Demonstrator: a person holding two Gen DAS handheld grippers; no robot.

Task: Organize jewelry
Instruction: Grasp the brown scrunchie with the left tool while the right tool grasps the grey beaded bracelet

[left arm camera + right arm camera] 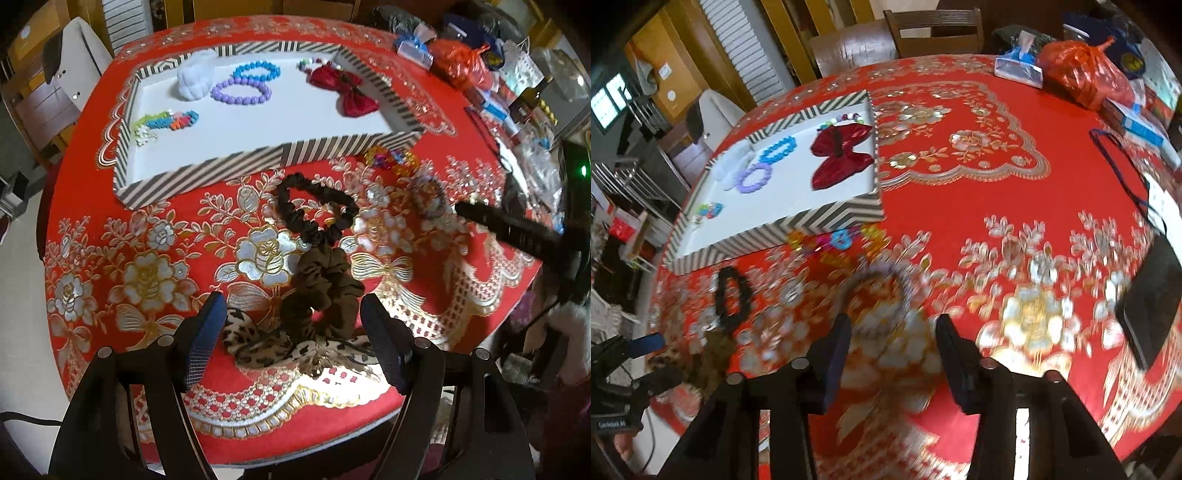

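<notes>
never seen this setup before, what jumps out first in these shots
The red floral tablecloth dominates. At its far left sits a striped tray holding the purple bracelet, blue bracelet and red bow. Nearer, between the open left tongs, lie a brown scrunchie and leopard bow.

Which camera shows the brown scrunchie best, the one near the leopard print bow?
The left wrist view. There the brown scrunchie sits sharp and central, between the open left tongs, its folds clear, touching the leopard print bow. The right wrist view shows it only as a blurred brown patch at the far left edge.
</notes>
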